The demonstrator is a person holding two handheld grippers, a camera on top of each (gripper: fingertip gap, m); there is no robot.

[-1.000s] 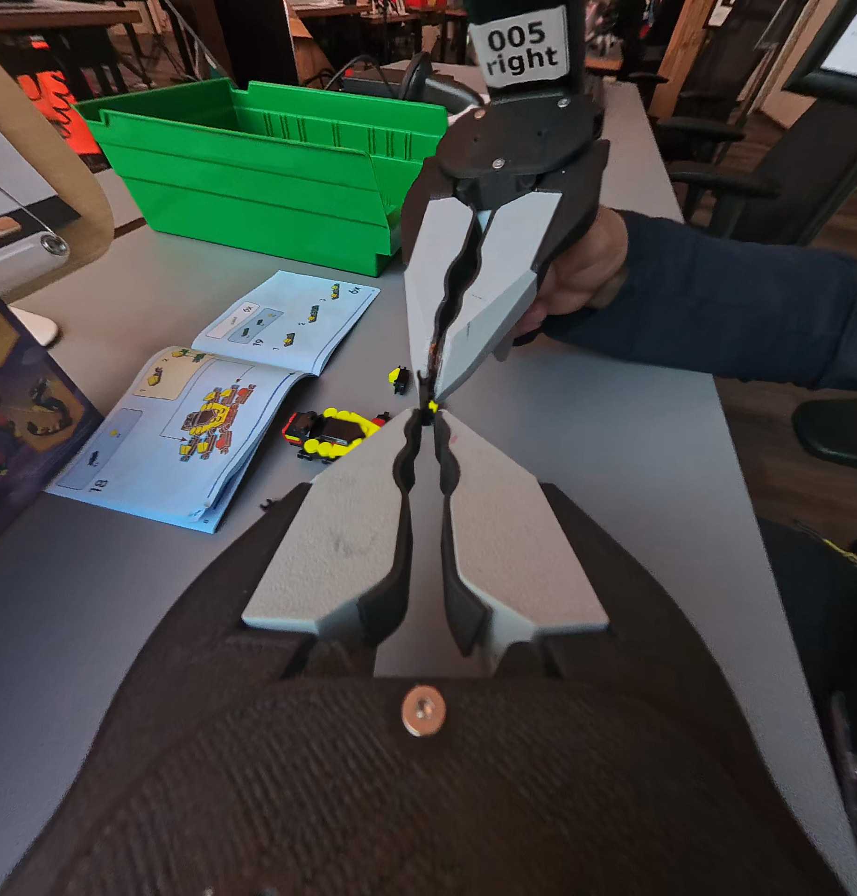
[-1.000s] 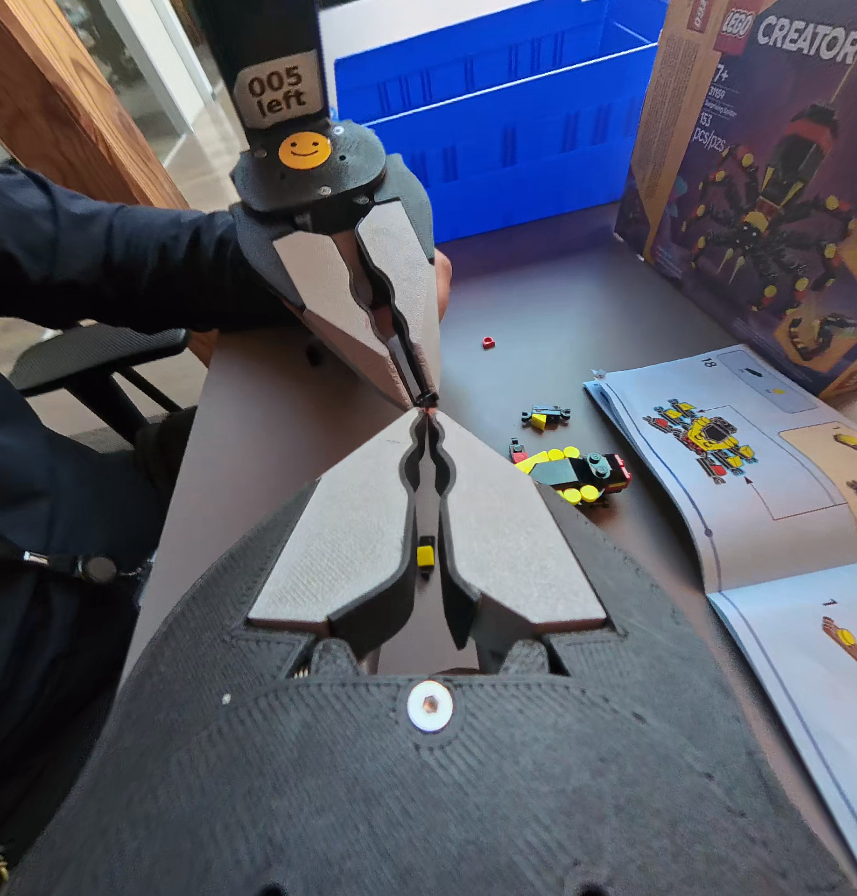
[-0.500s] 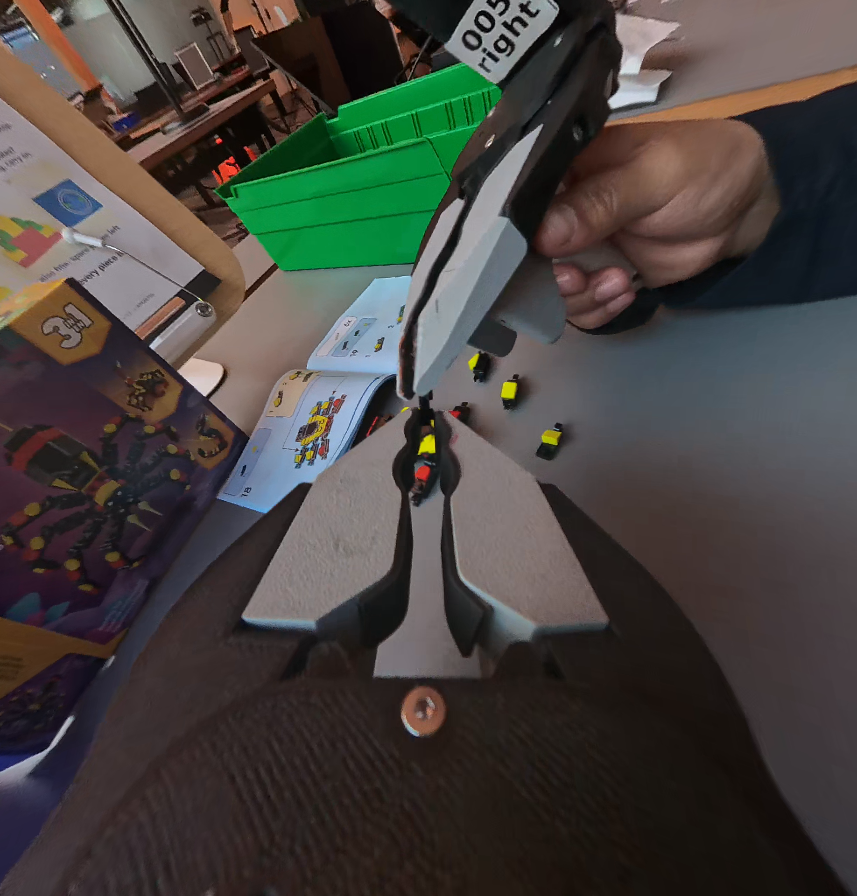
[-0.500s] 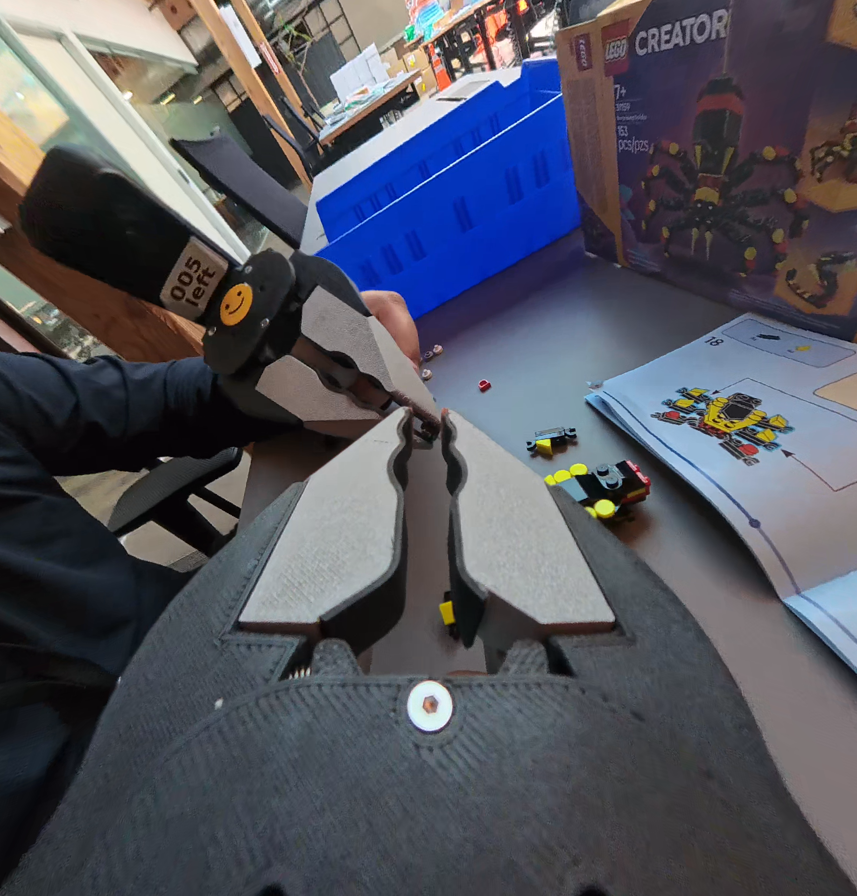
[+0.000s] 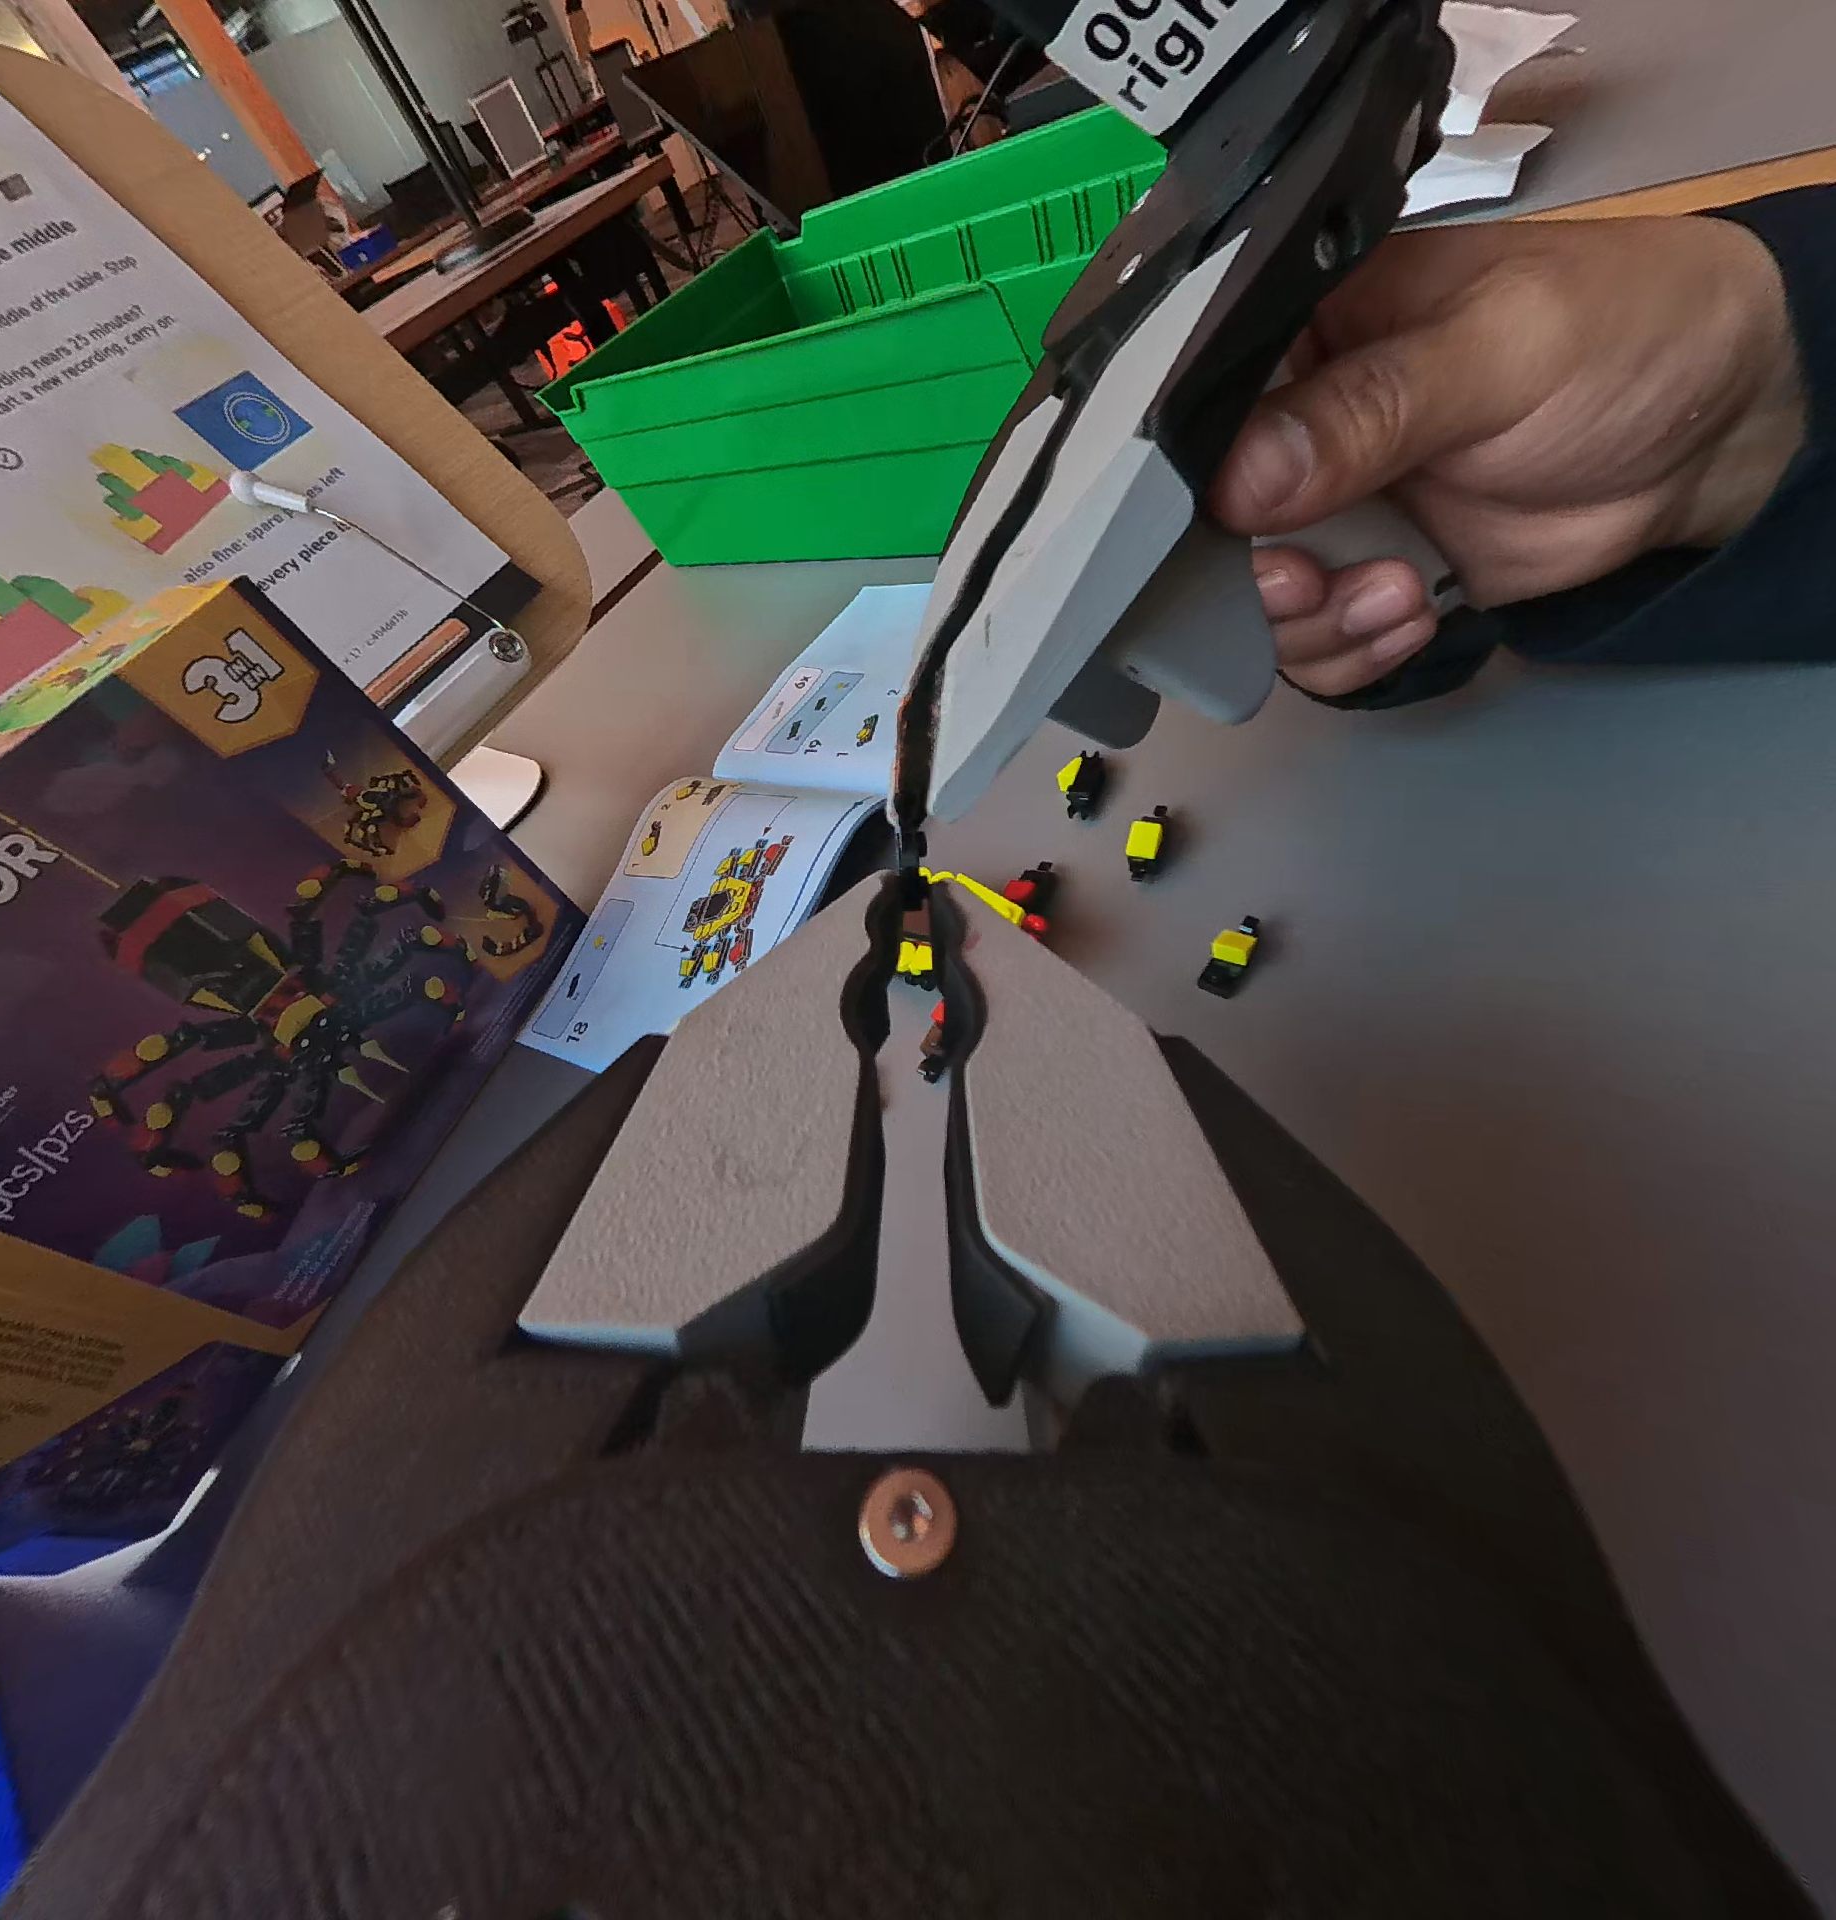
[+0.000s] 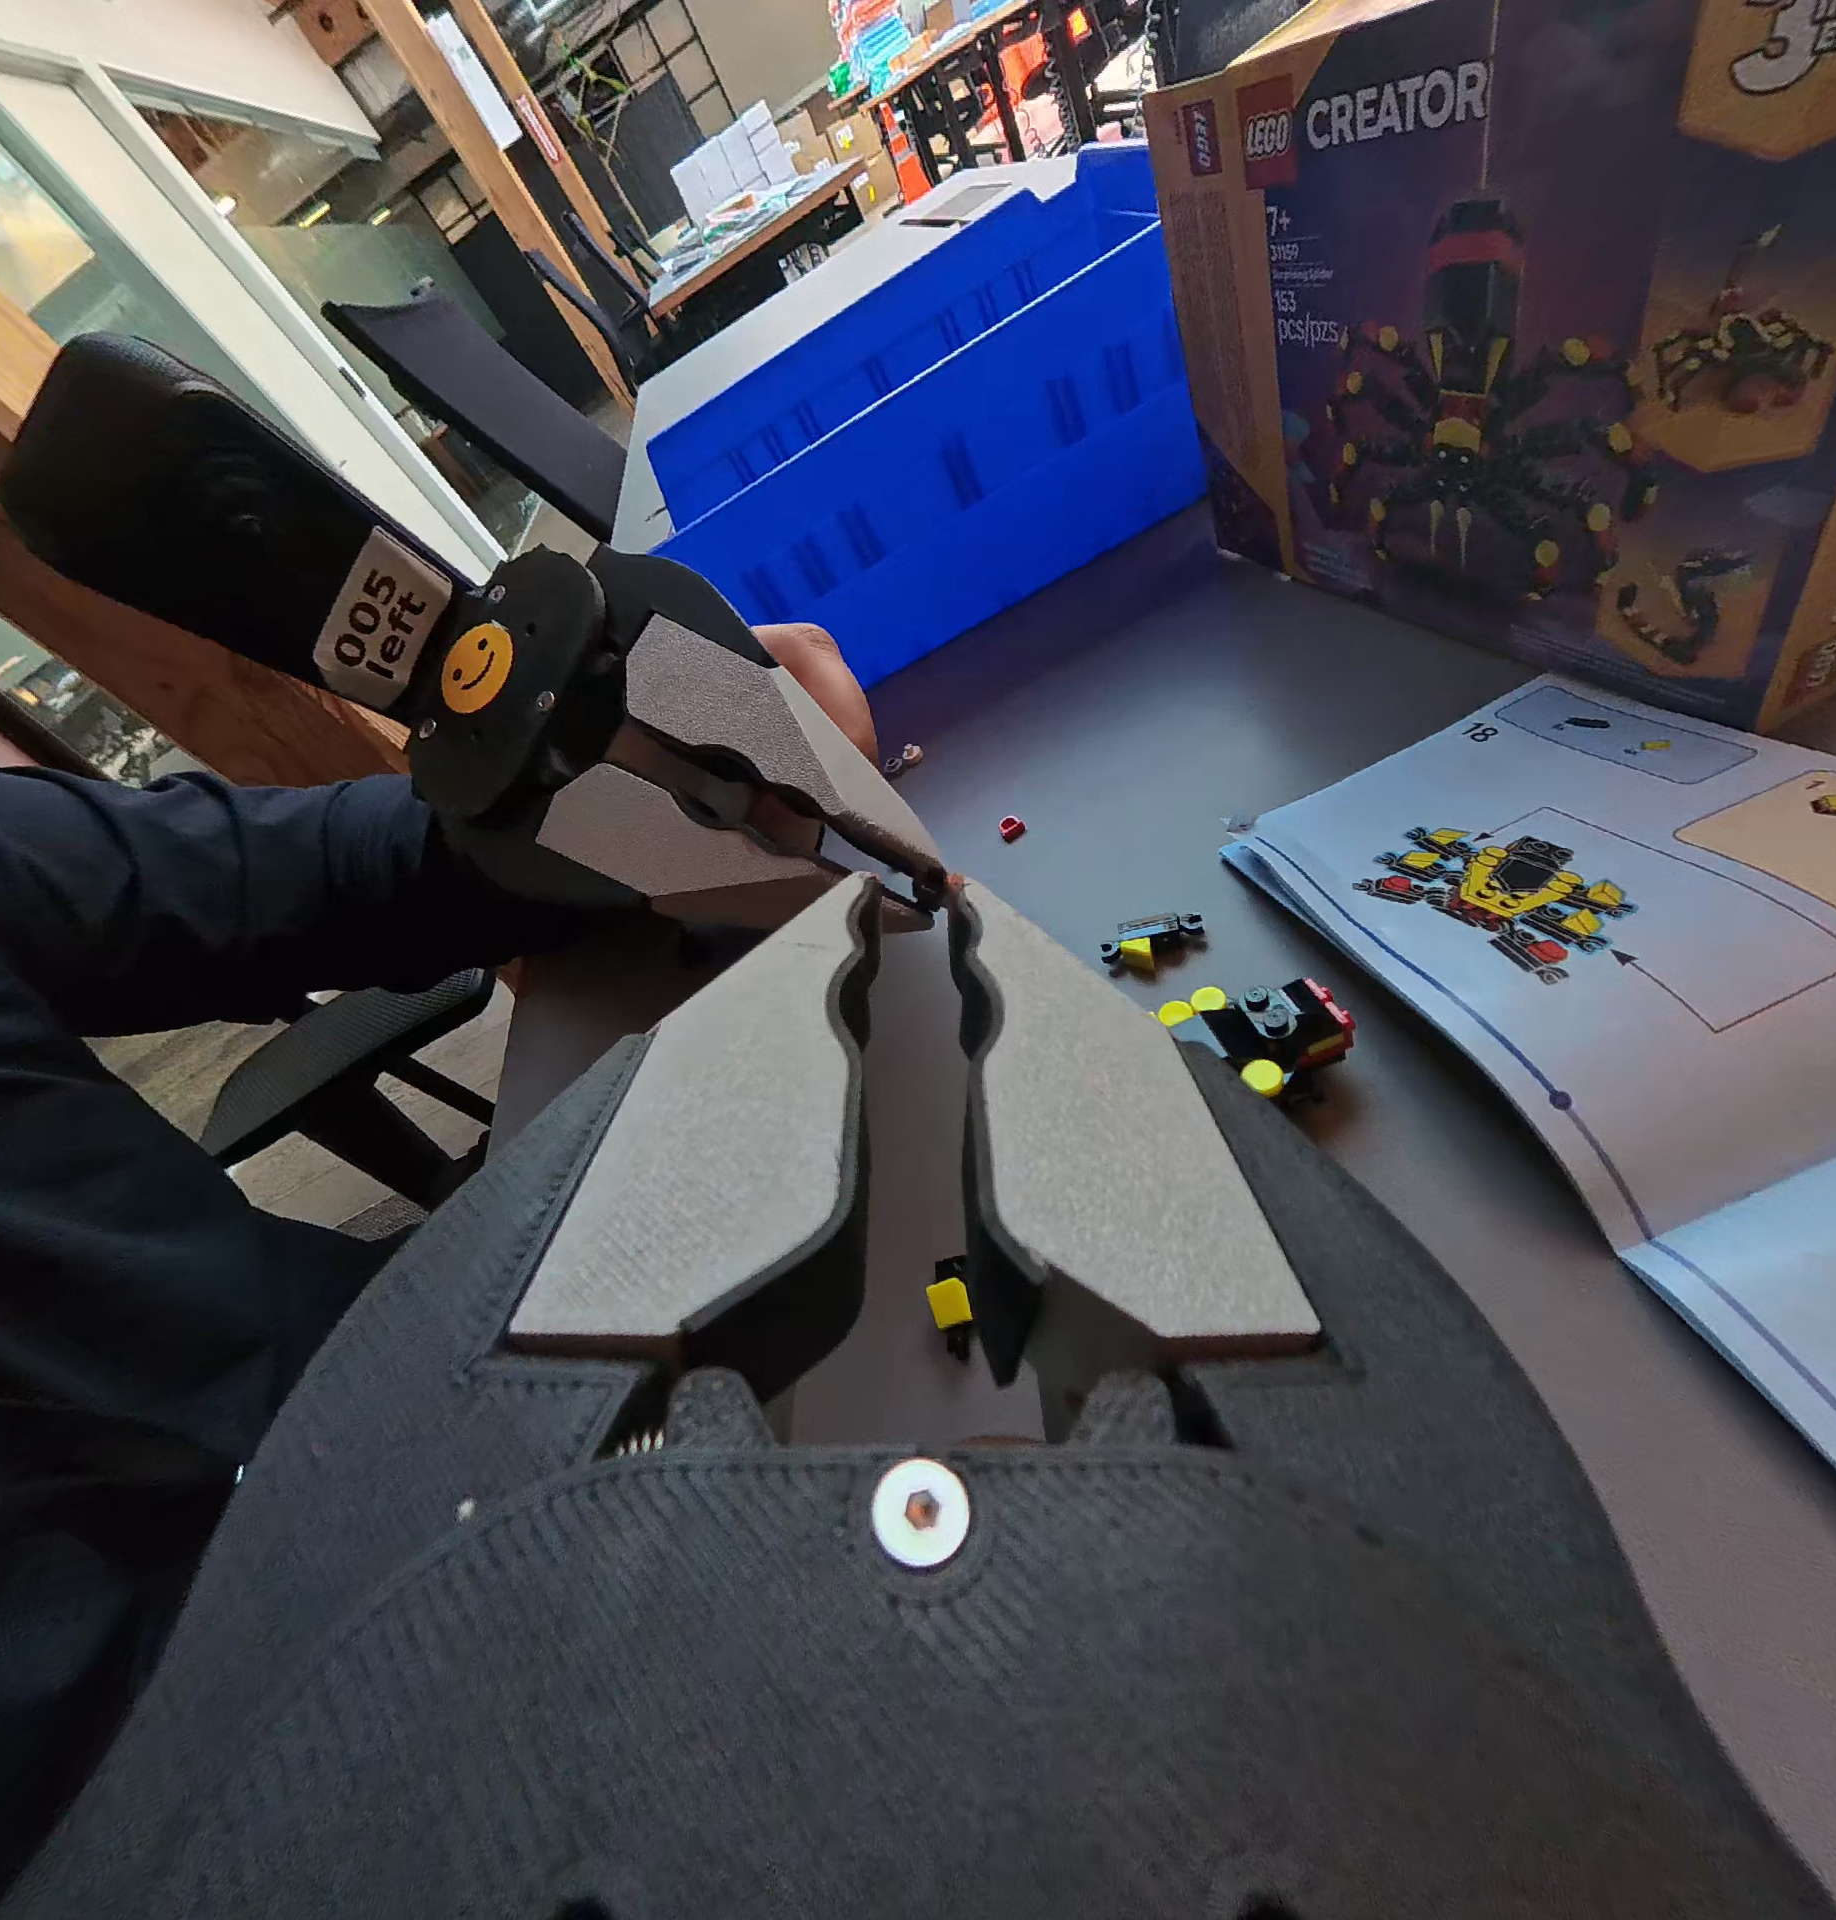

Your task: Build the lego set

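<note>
My left gripper (image 5: 916,902) is shut on a small black lego piece (image 5: 909,868) and holds it above the table; it also shows in the right wrist view (image 6: 929,888). My right gripper (image 6: 914,896) has its jaws a little apart, with that piece between its tips and not filling the gap. From the left wrist view the right gripper (image 5: 909,826) comes down from above, tip to tip with mine. The partly built black, yellow and red model (image 6: 1262,1023) lies on the table beside the open instruction booklet (image 6: 1620,987).
Three small yellow-and-black pieces (image 5: 1146,840) lie to the right, another (image 6: 948,1304) under my right fingers. A black-and-yellow part (image 6: 1148,935) and a tiny red piece (image 6: 1010,827) lie nearby. The lego box (image 6: 1516,364), blue bin (image 6: 945,436), green bin (image 5: 820,416) and sign stand (image 5: 166,364) ring the table. Only a small space, under 4 cm, lies between the two pairs of fingers.
Both grippers have tilted and swung while staying tip to tip. My right gripper's jaws, shut a second ago, have parted a little. The left stays shut on the small black piece.
</note>
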